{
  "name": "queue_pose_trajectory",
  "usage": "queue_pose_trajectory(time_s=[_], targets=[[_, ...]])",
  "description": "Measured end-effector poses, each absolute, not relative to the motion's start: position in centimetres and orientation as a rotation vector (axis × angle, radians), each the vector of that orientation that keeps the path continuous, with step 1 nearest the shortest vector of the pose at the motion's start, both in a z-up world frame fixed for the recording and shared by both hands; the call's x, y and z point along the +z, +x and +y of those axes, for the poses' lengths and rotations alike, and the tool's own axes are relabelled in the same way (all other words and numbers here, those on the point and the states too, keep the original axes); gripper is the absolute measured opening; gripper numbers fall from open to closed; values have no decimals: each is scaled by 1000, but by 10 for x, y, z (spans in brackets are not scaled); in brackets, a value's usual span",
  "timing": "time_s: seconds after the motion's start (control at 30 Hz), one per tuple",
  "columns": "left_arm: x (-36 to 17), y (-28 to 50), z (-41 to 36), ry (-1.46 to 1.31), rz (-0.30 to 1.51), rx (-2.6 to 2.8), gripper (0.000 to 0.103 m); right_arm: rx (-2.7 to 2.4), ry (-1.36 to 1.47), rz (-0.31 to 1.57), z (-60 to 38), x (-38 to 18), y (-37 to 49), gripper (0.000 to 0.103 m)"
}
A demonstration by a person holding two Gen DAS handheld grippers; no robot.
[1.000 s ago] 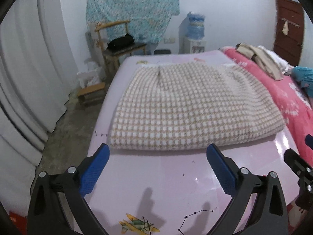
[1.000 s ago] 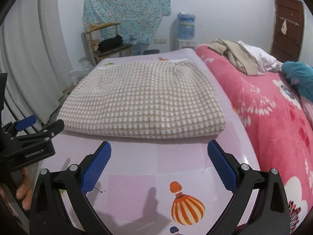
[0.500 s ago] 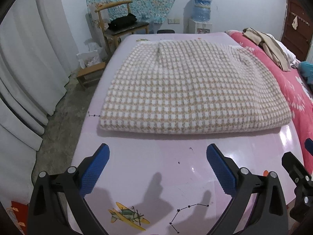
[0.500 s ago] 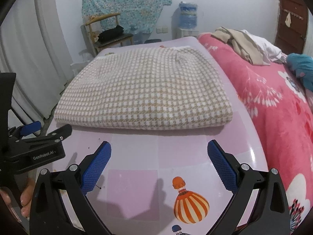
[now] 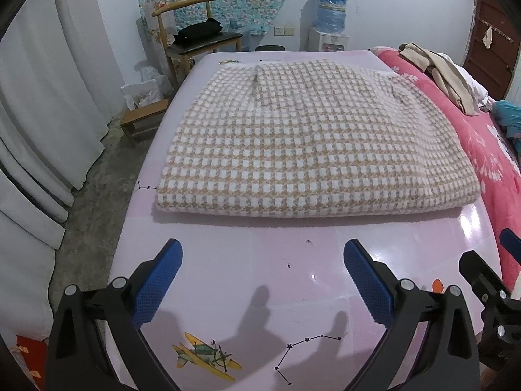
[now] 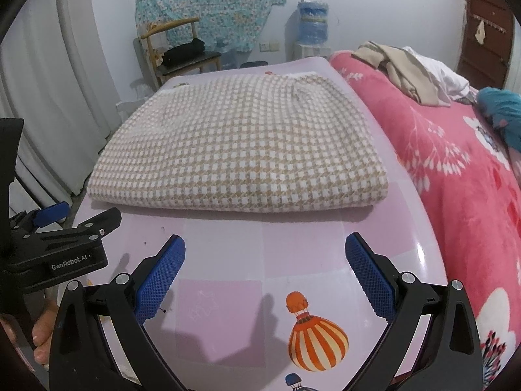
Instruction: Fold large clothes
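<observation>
I see one thick beige-and-white checked knit garment (image 5: 312,140), folded into a broad rounded rectangle with a soft nubbly weave. It fills the centre of both views, lying flat on the glossy pale-pink printed table cover (image 5: 247,260); its near folded edge runs across mid-frame.

My left gripper (image 5: 262,267) sits at the bottom of its view, level over the bare pink surface, with its two blue ribbed pads spread wide and holding nothing, clear of the garment's near edge. My right gripper (image 6: 264,265) is posed the same at the bottom of its own view, jaws spread wide and empty, just short of the fold. In the right view the left gripper's black body appears at the lower left edge, with a fingertip of the hand beneath it.

Printed on the cover are one small aeroplane (image 5: 205,356) and one striped orange balloon (image 6: 317,343). To the right lies one fuzzy pink floral blanket (image 6: 456,176) bearing a heap of beige and white clothes (image 6: 410,71). At the upper left stands one wooden chair (image 5: 195,37), with one blue water bottle (image 5: 332,9) at the upper centre.
</observation>
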State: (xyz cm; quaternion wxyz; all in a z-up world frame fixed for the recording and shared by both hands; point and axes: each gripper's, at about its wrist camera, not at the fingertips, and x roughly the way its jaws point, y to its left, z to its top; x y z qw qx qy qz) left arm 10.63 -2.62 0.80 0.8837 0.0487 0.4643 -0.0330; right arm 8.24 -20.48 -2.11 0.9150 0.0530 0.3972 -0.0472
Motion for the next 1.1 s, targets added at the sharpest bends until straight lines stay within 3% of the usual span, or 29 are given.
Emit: queue_pose_trajectory(time_s=[1.1], targets=[[10, 104, -26, 90, 967, -79, 98, -89, 101, 819, -205, -19, 83, 95]])
